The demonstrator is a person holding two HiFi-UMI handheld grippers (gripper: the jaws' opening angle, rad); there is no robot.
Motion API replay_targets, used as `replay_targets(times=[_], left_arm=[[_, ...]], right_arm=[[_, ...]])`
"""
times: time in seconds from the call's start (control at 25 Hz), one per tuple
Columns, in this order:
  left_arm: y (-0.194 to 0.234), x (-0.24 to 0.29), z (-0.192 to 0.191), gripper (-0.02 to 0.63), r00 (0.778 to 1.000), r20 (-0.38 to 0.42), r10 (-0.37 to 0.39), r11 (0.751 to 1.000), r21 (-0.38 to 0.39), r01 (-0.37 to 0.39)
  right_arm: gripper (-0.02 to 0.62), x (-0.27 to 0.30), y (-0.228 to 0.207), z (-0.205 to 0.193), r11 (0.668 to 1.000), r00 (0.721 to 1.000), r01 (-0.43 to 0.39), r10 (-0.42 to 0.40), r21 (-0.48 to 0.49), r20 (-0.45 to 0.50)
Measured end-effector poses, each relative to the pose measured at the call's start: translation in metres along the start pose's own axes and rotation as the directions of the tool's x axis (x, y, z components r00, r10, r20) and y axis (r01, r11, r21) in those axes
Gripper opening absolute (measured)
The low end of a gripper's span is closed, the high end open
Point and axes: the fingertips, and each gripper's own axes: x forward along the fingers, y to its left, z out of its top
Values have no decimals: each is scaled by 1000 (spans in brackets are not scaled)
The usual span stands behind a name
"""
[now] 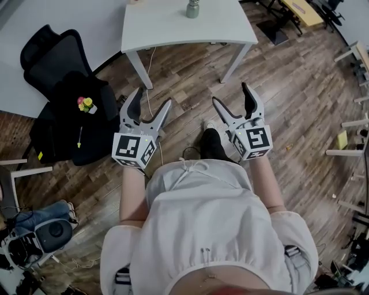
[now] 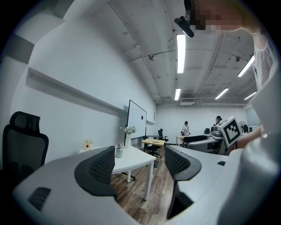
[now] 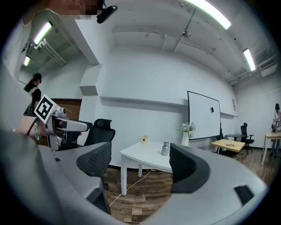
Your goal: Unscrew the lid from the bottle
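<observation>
A small metal bottle (image 1: 192, 9) with its lid on stands upright on the white table (image 1: 173, 29), well ahead of me across the wooden floor. My left gripper (image 1: 153, 98) is held level in front of my body, open and empty. To its right my right gripper (image 1: 230, 94) is level, open and empty too. In the left gripper view the bottle (image 2: 118, 150) shows far off between the pads (image 2: 100, 166). The right gripper view has the bottle (image 3: 165, 148) beside the right pad (image 3: 183, 163), on the table (image 3: 142, 154).
A black office chair (image 1: 63, 86) draped with dark cloth stands at the left, with a bag (image 1: 40, 230) on the floor nearer me. A flower vase (image 3: 188, 132) and a small yellow object (image 3: 144, 139) share the table. A whiteboard (image 2: 137, 118), other desks and people are far behind.
</observation>
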Motion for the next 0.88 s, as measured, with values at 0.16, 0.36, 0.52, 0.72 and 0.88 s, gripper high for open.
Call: replay_targets(times=[0.16, 0.36, 0.52, 0.72, 0.88], left_arm=[[12, 39, -5, 354, 999, -11, 32, 999, 4, -32], [39, 111, -1, 354, 993, -21, 117, 993, 11, -117], [58, 181, 4, 354, 987, -17, 158, 987, -2, -158], [62, 268, 3, 354, 986, -39, 164, 986, 12, -164], [68, 320, -2, 354, 984, -64, 165, 986, 18, -164]], right_arm=[[400, 43, -29, -10, 998, 998, -59, 59, 22, 5], [393, 111, -80, -12, 984, 985, -170, 170, 61, -4], [390, 168, -129, -10, 972, 972, -231, 232, 44, -20], [382, 224, -203, -11, 965, 965, -259, 260, 50, -31], [370, 261, -245, -15, 959, 959, -276, 279, 58, -48]])
